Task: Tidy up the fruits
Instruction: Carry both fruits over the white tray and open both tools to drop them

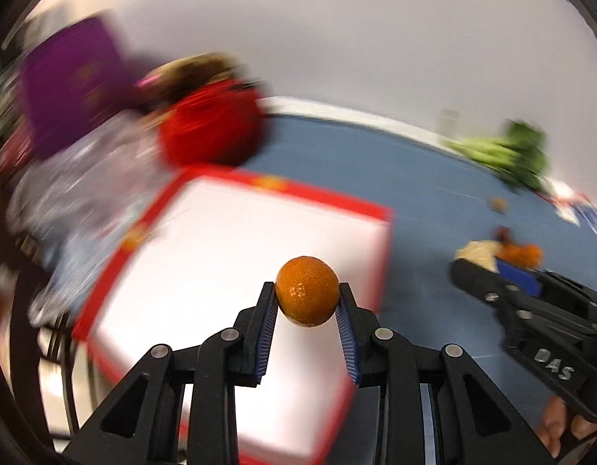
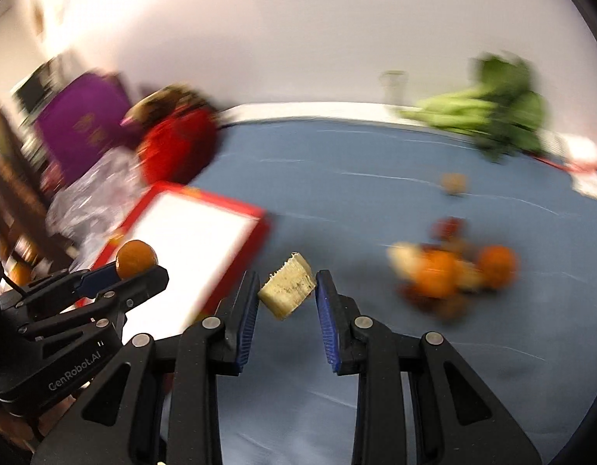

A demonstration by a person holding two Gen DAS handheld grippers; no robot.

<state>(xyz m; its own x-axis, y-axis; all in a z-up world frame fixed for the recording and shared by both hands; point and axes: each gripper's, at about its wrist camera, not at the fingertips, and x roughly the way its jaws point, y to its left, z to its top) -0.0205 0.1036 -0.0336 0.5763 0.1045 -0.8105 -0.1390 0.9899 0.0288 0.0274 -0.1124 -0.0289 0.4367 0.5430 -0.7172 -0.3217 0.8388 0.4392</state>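
My left gripper [image 1: 307, 294] is shut on a small orange mandarin [image 1: 307, 290] and holds it above a white tray with a red rim [image 1: 329, 195]. It also shows at the left of the right wrist view [image 2: 137, 267], with the mandarin [image 2: 136, 257] in it. My right gripper [image 2: 287, 286] is shut on a pale yellow piece of corn cob [image 2: 286, 290], held above the blue table [image 2: 337, 178]. The right gripper shows at the right of the left wrist view [image 1: 488, 267]. A blurred pile of mandarins and other fruit [image 2: 453, 271] lies on the table to the right.
A red bag [image 2: 174, 147], a purple box [image 2: 81, 124] and a patterned cloth [image 2: 97, 186] stand behind the tray at the left. Green leafy vegetables [image 2: 492, 116] lie at the back right. A small brown item [image 2: 453, 183] lies alone on the table.
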